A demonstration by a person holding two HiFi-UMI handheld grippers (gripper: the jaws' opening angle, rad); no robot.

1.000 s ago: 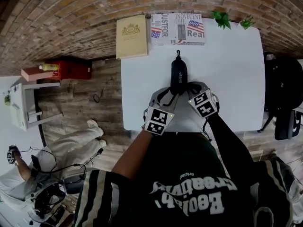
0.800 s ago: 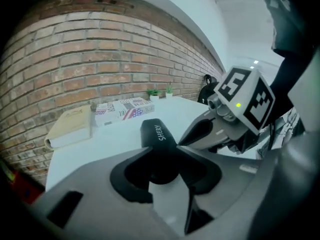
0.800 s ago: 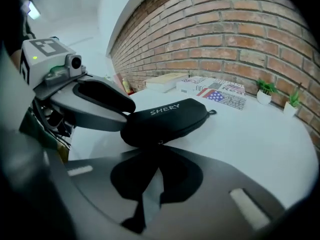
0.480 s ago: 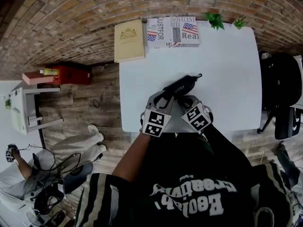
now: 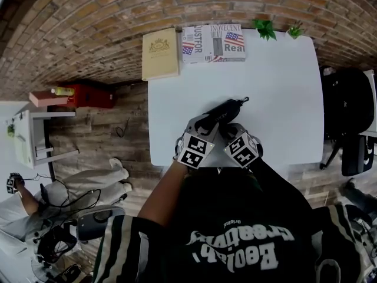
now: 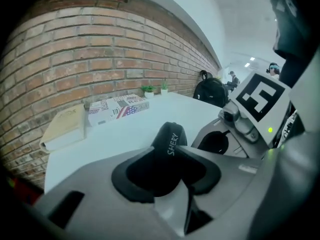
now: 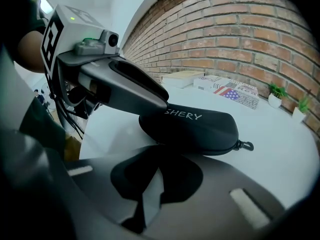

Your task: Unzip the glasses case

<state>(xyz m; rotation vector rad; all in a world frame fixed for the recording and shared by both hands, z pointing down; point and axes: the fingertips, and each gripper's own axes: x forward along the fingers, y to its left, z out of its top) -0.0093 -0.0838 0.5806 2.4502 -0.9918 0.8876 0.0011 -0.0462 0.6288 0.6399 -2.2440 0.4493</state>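
Observation:
A black glasses case [image 5: 227, 109] marked SHERY lies slantwise on the white table [image 5: 283, 87], its small loop [image 5: 243, 100] at the far right end. My left gripper [image 5: 207, 119] is clamped on the case's near end; its jaws have just been closing a little, with the case [image 6: 170, 139] between them. In the right gripper view one left finger [image 7: 135, 91] lies along the top of the case [image 7: 200, 126], and the loop [image 7: 246, 145] sticks out at the far end. My right gripper [image 5: 231, 127] is shut and empty, just beside the case's near side.
A tan book [image 5: 159, 53] and a flag-printed book [image 5: 213, 42] lie at the table's far edge, with two small plants [image 5: 265, 28] at the far right corner. A black backpack [image 5: 344, 105] stands off the table's right side. Both grippers are near the table's front edge.
The case has swung from pointing straight away to slanting to the right, carried by the left gripper. The right gripper has drawn in leftward, closer to the left one.

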